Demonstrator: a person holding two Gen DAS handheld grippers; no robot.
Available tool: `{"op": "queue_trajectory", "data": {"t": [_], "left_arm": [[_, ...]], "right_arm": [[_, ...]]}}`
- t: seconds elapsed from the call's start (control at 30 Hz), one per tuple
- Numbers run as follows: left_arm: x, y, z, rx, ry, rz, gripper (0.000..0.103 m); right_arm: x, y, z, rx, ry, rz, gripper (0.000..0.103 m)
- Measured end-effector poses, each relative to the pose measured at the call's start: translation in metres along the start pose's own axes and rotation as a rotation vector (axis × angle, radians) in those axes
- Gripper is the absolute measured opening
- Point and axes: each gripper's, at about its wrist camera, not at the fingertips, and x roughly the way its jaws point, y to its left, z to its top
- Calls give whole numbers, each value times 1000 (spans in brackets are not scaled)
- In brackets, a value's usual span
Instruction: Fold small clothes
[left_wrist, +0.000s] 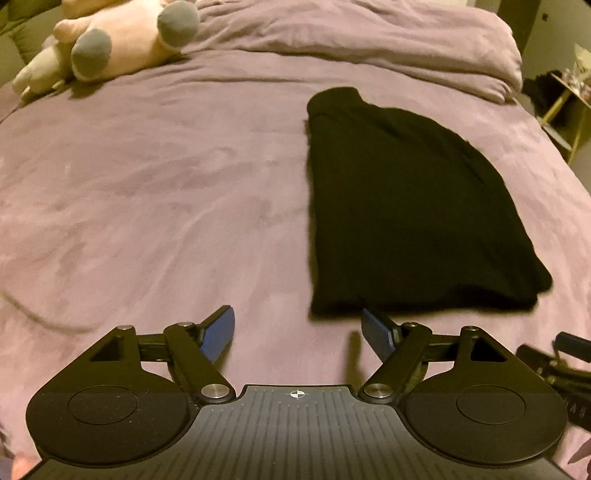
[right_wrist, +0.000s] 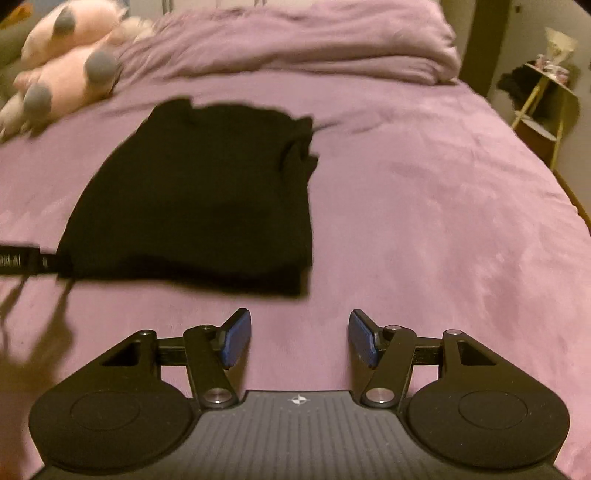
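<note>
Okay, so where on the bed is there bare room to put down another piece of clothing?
Bare purple bedspread lies left of the folded black garment, below the plush toy, and again right of the garment toward the bed edge. The far end is crowded by the bunched duvet.

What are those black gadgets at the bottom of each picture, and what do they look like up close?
They are two matching handheld grippers. The left gripper and the right gripper each have a dark ribbed grey base bearing a small white crosshair mark, two round black discs at the sides, black link arms with silver pivot bolts, and two fingers tipped with blue pads. No cables or sleeves show clearly.
</note>
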Motion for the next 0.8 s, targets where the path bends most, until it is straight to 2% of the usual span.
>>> {"op": "queue_trajectory", "data": {"t": [0.03,0.1,0.17,0.27,0.37,0.5,0.63,0.73,0.8], "left_arm": [[-4,1,-5,1,9,0,85],[-14,1,-16,2,32,3,90],[-20,3,-27,-9,67,55,91],[-29,7,-35,-22,85,63,91],[-40,9,-32,-31,84,59,91],[-52,4,-19,-19,54,53,95],[-60,-9,-6,46,40,98,96],[-61,-17,-1,99,71,72,96],[-61,-20,1,98,74,57,96]], "right_arm": [[-6,1,-4,-10,20,18,65],[-18,6,-16,-26,62,31,83],[-28,15,-29,-43,102,35,85],[-41,23,-37,-41,161,45,87],[-52,27,-27,-20,167,68,99],[-69,35,-10,-21,119,61,99],[-78,37,12,-14,64,32,99],[-73,41,27,-53,72,-16,99],[-73,41,33,-53,69,-27,99]]}}
